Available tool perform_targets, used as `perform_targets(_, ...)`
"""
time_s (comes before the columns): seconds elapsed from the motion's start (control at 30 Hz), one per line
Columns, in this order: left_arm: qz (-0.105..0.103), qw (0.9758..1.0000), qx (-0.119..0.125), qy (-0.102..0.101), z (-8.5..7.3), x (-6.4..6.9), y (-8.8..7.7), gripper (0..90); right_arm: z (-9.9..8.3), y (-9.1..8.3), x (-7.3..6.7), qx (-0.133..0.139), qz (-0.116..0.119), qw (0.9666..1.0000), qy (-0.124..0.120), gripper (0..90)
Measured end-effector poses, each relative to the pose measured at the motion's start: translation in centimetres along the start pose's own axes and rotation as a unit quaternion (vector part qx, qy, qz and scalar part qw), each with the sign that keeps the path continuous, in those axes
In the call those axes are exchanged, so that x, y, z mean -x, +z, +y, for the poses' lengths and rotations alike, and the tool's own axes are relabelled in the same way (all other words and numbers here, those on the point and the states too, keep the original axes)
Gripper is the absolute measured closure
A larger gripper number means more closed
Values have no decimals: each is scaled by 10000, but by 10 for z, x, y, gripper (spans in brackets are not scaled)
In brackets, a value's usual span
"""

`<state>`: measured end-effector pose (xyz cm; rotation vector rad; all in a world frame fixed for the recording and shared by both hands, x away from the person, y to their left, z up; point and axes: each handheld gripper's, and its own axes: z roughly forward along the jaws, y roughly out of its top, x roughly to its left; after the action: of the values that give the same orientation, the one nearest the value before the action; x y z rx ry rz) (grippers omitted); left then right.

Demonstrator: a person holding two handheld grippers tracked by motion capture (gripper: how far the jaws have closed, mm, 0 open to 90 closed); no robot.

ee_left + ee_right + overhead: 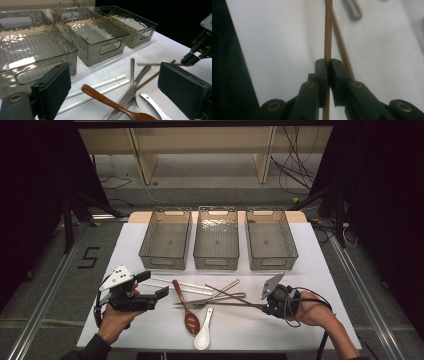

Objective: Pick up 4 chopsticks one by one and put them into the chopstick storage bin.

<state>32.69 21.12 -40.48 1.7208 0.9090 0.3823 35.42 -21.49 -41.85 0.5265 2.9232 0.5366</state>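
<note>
Brown chopstick [328, 30] beside fork [210, 303]

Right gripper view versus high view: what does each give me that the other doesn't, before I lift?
Right gripper view alone: the right gripper has its jaws pinched on one brown chopstick, with a second brown chopstick lying free beside it. High view alone: three grey bins, the brown spoon, the white spoon, the white chopsticks and the left gripper. Shared: the chopsticks and white table.

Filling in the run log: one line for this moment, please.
right gripper: shut on brown wooden chopstick | left gripper: open, holding nothing | three clear plastic bins: hold nothing
</note>
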Motion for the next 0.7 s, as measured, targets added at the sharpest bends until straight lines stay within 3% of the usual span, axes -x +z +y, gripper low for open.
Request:
perform_targets(0.1, -54, 10000, -63, -12, 1, 2, 2, 109, 5, -4, 2, 471, -211, 9981, 323, 850)
perform_targets(0.13, -76, 9999, -90, -36, 1, 2, 4, 110, 8, -6, 3, 643, -236, 9964, 500, 850)
perform_targets(0.3, -197, 9995, -106, -212, 5, 5, 11, 111, 18, -6, 2, 1259, -379, 9874, 885, 850)
perform_targets(0.33, -214, 9994, -110, -237, 6, 6, 13, 111, 18, -6, 2, 1259, -379, 9874, 885, 850)
perform_targets(0.43, -270, 9991, -184, -252, 9, 11, 22, 120, 28, -5, -2, 1611, -512, 9796, 1084, 850)
perform_targets(0.47, -283, 9992, -211, -189, 11, 13, 26, 120, 28, -5, -2, 1611, -512, 9796, 1084, 850)
perform_targets(0.5, -296, 9992, -213, -180, 12, 15, 30, 122, 34, -5, -4, 1806, -564, 9751, 1158, 850)
perform_targets(0.53, -326, 9991, -202, -178, 14, 17, 33, 123, 37, -5, -6, 1900, -566, 9732, 1162, 850)
perform_targets(0.57, -347, 9991, -192, -173, 15, 18, 37, 123, 37, -5, -6, 1900, -566, 9732, 1162, 850)
perform_targets(0.7, -404, 9990, -132, -147, 22, 24, 52, 146, 52, -3, -13, 2140, -604, 9678, 1183, 850)
